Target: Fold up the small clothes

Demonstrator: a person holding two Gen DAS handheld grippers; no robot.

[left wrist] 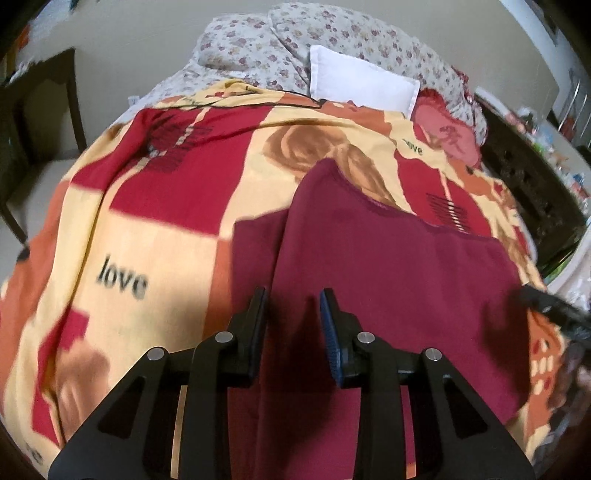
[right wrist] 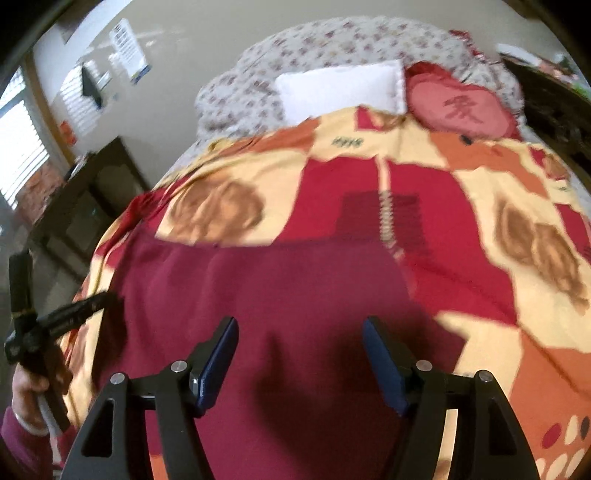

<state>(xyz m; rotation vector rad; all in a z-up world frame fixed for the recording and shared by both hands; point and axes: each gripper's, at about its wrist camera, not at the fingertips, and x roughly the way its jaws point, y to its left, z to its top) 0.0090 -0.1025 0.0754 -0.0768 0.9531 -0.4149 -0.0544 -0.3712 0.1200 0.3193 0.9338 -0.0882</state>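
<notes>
The bed (left wrist: pixel 155 229) fills both views, spread with a blanket (right wrist: pixel 436 206) patterned in red, cream and orange blocks with the word "love" printed on it. Directly under and ahead of both claws lies the maroon garment (left wrist: pixel 388 266), the piece to be folded.

In the left wrist view the garment reaches from beneath the left claw (left wrist: pixel 293 295) forward and off to its right, and one panel appears laid over another, with a darker strip showing to the left of the claw. That suggests a first fold is already made, though the blur leaves this uncertain. The cloth is still broad and not a compact packet, so I judge the job at an early or middle stage, with further folds and smoothing left.

The left claw is released: its jaws stand narrowly apart above the cloth with nothing between the pads. The right claw (right wrist: pixel 301 325) is also released, jaws wider, hovering over the garment's middle without gripping it. Far to its left the other tool and the person's hand (right wrist: pixel 27 391) holding it show at the bed's edge.

Beyond the claws, at the head of the bed, sit floral bedding (left wrist: pixel 332 33), a white pillow (left wrist: pixel 362 79) and a red cushion (right wrist: pixel 461 107). A dark cabinet (right wrist: pixel 92 199) and a bright blinded window (right wrist: pixel 22 147) stand left of the bed against a pale wall.
</notes>
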